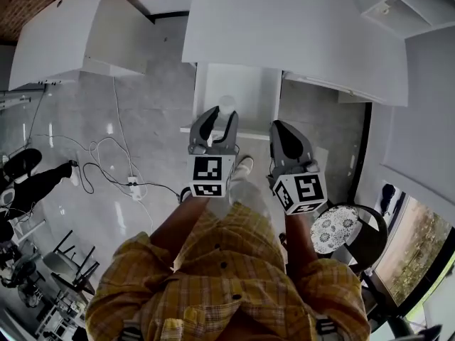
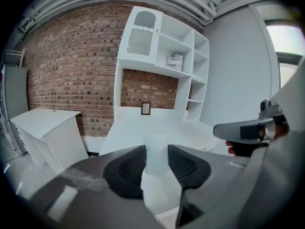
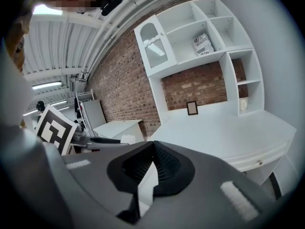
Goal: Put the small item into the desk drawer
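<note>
Currently the left gripper [image 1: 221, 119] has its 2 jaws partly closed on the small item [image 2: 156, 168], a pale translucent piece pinched between the ribbed pads. The right gripper [image 3: 153, 147] is empty, with its jaw tips pressed together, and hangs just beside the left one. Ahead of and below both grippers lies what appears to be the pulled-out drawer [image 1: 249, 84], under the desk top [image 1: 298, 27].

Recommendation: carry the item forward over the drawer's open middle, lower it close to the bottom, then part the jaws slowly so it neither drops nor rolls. Keep the right gripper clear.

Orientation: the item's long axis appears to run along the jaws, its far end projecting past the tips toward the drawer.
</note>
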`<move>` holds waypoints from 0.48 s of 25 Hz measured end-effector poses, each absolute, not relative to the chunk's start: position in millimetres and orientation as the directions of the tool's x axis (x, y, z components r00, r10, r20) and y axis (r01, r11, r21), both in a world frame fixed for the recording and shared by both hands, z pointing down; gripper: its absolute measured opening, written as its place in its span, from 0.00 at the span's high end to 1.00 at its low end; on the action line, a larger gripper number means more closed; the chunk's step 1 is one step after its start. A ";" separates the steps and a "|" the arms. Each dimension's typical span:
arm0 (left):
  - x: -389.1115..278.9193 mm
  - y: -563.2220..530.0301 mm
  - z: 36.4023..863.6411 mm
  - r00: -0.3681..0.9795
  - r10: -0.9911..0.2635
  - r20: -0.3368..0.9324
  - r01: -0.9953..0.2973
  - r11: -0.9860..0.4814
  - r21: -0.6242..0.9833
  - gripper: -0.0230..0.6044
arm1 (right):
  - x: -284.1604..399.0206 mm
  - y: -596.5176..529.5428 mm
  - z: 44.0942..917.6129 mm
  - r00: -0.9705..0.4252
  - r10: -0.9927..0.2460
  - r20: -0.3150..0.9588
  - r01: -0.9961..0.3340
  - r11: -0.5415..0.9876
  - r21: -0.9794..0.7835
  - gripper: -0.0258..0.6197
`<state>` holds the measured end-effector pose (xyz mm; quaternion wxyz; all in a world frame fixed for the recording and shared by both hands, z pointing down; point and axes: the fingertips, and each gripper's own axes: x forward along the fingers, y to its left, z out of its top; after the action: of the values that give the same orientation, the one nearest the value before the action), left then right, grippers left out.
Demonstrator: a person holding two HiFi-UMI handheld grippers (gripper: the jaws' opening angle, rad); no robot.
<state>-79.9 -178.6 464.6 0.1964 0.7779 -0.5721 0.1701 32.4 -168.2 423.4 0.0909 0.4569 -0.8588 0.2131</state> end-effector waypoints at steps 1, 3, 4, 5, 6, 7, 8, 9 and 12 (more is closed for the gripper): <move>-80.1 -184.1 471.6 0.294 -0.815 0.499 -0.955 -0.270 0.122 0.71 | 31.4 -172.2 429.0 -0.563 -0.744 0.360 -0.826 0.488 -0.283 0.96; -80.3 -193.6 484.9 0.308 -0.798 0.518 -0.951 -0.278 0.138 0.71 | 29.8 -178.2 439.6 -0.555 -0.742 0.377 -0.831 0.477 -0.284 0.96; -80.2 -196.9 491.9 0.313 -0.789 0.529 -0.949 -0.281 0.142 0.71 | 29.3 -179.8 444.5 -0.551 -0.741 0.385 -0.834 0.471 -0.286 0.96; -80.3 -199.6 499.2 0.315 -0.781 0.539 -0.948 -0.284 0.143 0.71 | 28.9 -180.8 449.2 -0.547 -0.739 0.393 -0.837 0.466 -0.288 0.96; -80.6 -202.2 506.6 0.316 -0.773 0.550 -0.947 -0.288 0.139 0.71 | 28.5 -181.9 453.8 -0.544 -0.738 0.400 -0.839 0.461 -0.290 0.96; -81.3 -205.0 513.8 0.315 -0.765 0.562 -0.947 -0.291 0.136 0.71 | 27.8 -183.4 458.5 -0.541 -0.736 0.407 -0.840 0.457 -0.292 0.96; -82.0 -208.1 520.6 0.315 -0.757 0.573 -0.947 -0.292 0.134 0.71 | 26.9 -185.1 463.1 -0.539 -0.734 0.413 -0.842 0.453 -0.294 0.96; -82.7 -211.3 527.1 0.315 -0.750 0.582 -0.947 -0.293 0.135 0.71 | 26.1 -186.9 467.6 -0.536 -0.733 0.419 -0.844 0.449 -0.295 0.96; -83.8 -219.1 545.3 0.318 -0.729 0.606 -0.945 -0.295 0.141 0.71 | 25.4 -191.8 480.0 -0.528 -0.729 0.435 -0.849 0.436 -0.299 0.96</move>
<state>-83.8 -219.1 545.3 0.2451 0.7739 -0.5409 0.2200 25.4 -191.8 480.0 0.1213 0.4704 -0.8386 0.2463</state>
